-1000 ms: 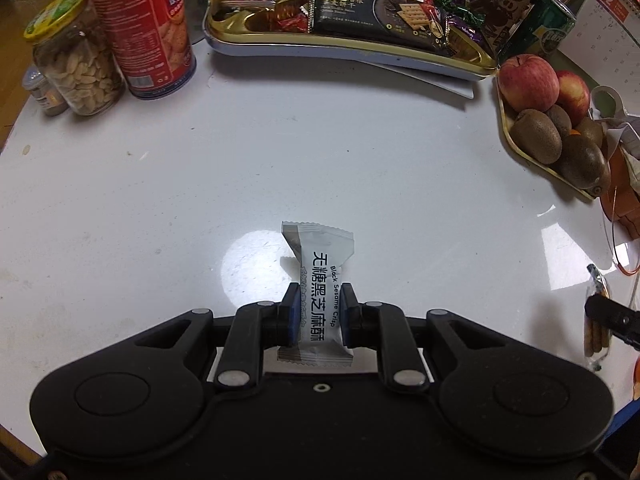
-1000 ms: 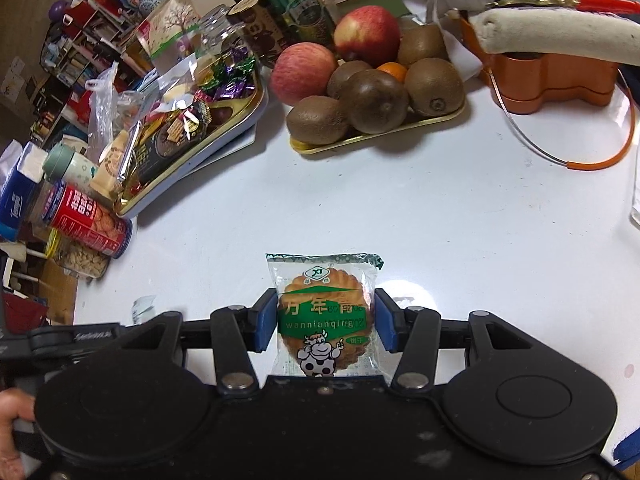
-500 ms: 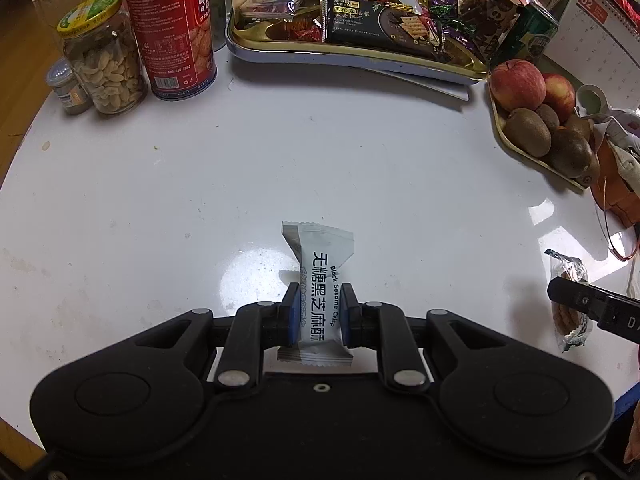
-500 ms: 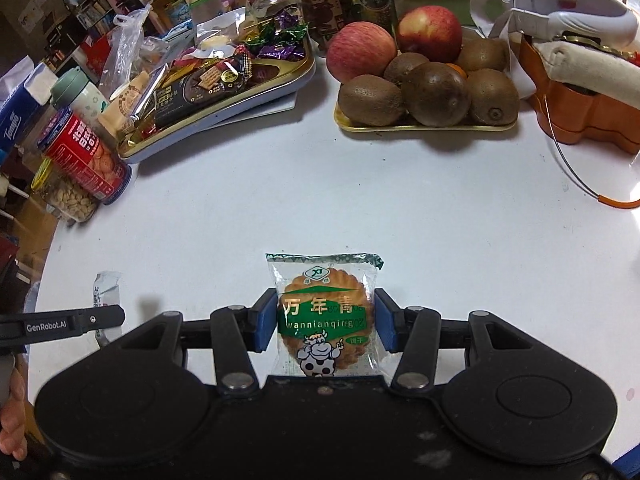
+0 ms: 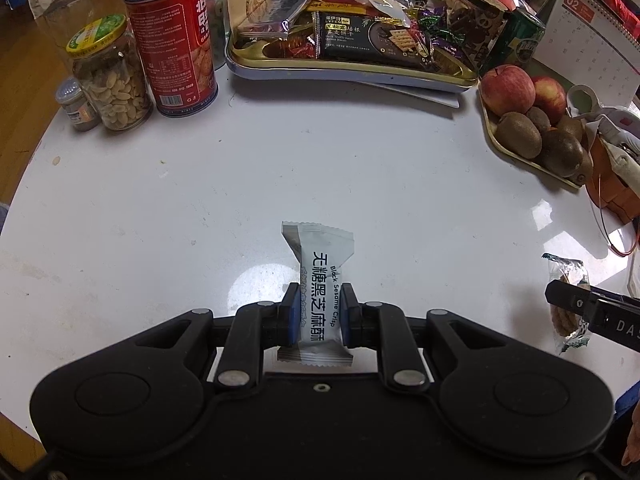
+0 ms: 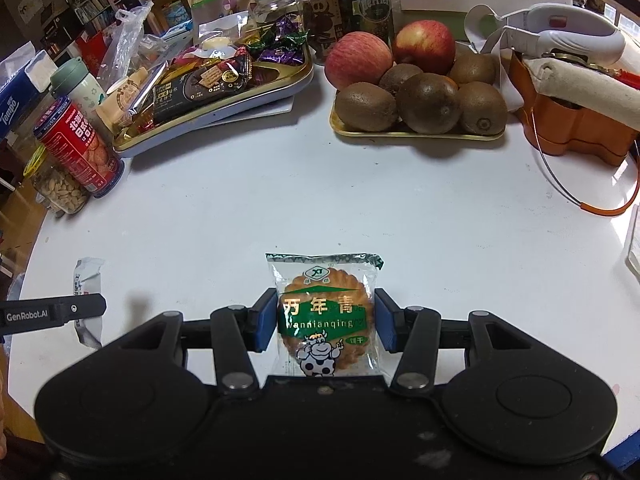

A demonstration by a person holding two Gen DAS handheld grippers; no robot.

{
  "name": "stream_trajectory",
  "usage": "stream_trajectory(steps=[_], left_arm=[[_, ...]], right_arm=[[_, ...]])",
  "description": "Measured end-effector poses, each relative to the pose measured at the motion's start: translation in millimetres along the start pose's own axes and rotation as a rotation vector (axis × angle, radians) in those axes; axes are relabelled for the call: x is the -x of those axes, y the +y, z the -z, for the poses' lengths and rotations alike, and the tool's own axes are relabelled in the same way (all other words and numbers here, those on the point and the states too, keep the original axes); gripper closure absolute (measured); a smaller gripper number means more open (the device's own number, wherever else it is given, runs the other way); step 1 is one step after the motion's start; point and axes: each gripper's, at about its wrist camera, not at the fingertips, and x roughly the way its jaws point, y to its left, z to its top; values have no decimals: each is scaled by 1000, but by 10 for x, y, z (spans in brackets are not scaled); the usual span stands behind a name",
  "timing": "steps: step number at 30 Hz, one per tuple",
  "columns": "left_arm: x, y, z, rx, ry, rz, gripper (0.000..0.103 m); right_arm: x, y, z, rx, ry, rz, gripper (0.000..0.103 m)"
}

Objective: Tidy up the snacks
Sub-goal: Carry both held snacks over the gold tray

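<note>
A round white desk [image 5: 280,168] filled most of both views, its glossy top scuffed in places and carrying bright patches of reflected overhead light. Beyond its left edge lay a warm brown wooden floor [image 5: 24,80]. Farther back, in the dim upper left corner of the right wrist view, crowded bookshelves [image 6: 100,4] stood against the wall. The room behind the desk looked cluttered and shadowed.

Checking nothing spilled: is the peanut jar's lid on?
On. The peanut jar stands upright with its green lid seated on top.
</note>
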Motion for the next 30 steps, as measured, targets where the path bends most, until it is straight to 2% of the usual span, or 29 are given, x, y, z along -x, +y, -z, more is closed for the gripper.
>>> stream_trajectory(steps=[8, 24, 30], left_arm=[[147, -26, 83, -9, -29, -9, 78], [605, -156, 387, -76, -107, -11, 78], [836, -220, 630, -116, -143, -7, 78]], right_arm=[[135, -77, 72, -14, -34, 24, 51], [551, -127, 440, -71, -101, -16, 51], [833, -143, 585, -111, -136, -49, 51]])
